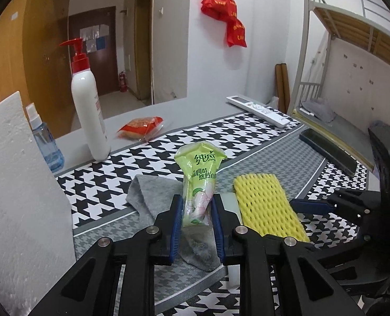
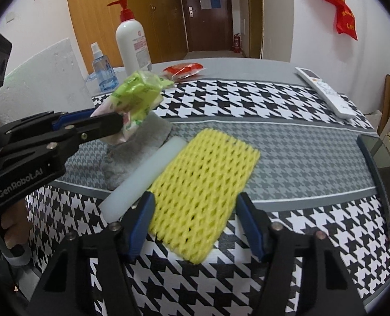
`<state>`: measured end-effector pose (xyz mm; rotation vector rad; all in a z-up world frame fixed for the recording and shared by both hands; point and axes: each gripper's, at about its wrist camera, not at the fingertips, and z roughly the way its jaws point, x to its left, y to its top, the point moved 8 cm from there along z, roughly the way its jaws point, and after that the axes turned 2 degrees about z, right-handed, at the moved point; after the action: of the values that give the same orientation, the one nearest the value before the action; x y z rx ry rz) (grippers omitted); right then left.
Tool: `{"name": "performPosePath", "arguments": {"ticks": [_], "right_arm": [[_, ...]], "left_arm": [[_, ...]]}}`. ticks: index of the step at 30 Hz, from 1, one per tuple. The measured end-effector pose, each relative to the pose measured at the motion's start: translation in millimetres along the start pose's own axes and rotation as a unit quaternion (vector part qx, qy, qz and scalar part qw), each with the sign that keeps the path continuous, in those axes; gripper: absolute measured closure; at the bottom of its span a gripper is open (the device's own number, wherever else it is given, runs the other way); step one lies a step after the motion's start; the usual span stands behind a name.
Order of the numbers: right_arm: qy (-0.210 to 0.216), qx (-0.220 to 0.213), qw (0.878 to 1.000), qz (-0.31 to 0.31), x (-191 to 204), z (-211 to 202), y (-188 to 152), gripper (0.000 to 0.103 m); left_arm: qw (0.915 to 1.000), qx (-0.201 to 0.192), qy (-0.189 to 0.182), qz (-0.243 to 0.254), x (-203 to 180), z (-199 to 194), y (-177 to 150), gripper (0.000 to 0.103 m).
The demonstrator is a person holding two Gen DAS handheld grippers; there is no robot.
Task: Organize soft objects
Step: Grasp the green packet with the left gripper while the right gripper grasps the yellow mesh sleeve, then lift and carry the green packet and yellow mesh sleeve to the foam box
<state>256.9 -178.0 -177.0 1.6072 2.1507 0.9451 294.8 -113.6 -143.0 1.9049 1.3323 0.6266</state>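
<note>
My left gripper [image 1: 196,205] is shut on a green tissue pack [image 1: 200,181] and holds it above a grey cloth [image 1: 147,197]. From the right wrist view the left gripper [image 2: 116,123] holds the tissue pack [image 2: 134,94] over the grey cloth [image 2: 139,137]. My right gripper [image 2: 195,205] is open, its jaws on either side of the near end of a yellow foam net [image 2: 203,184] lying flat on the houndstooth mat. A white foam bar [image 2: 145,173] lies between cloth and net. The yellow net [image 1: 266,205] also shows in the left wrist view, with the right gripper [image 1: 313,205] beside it.
A white pump bottle [image 2: 133,44], a blue spray bottle [image 2: 103,71], a red snack packet [image 2: 184,69] and a white remote [image 2: 324,90] stand at the table's far side. A dark phone [image 2: 379,173] lies at the right edge. A white foam board [image 1: 16,197] stands at left.
</note>
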Motion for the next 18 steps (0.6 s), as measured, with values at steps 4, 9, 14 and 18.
{"name": "performPosePath", "arguments": {"ticks": [4, 9, 14, 18], "right_arm": [[0.007, 0.003, 1.0, -0.011, 6.4, 1.4, 1.0, 0.045], [0.032, 0.005, 0.999, -0.011, 13.0, 2.6, 1.1, 0.07], [0.036, -0.006, 0.999, -0.013, 18.5, -3.4, 4.4, 0.081], [0.031, -0.028, 0.999, -0.007, 14.4, -20.5, 9.6, 0.081]], "left_arm": [[1.0, -0.002, 0.005, 0.003, 0.1, -0.8, -0.5, 0.08], [0.9999, -0.011, 0.007, -0.001, 1.1, -5.8, 1.1, 0.08], [0.9997, -0.022, 0.004, 0.003, -2.4, -13.5, 3.7, 0.08], [0.9994, -0.036, 0.002, 0.002, -2.9, -27.8, 6.0, 0.08]]}}
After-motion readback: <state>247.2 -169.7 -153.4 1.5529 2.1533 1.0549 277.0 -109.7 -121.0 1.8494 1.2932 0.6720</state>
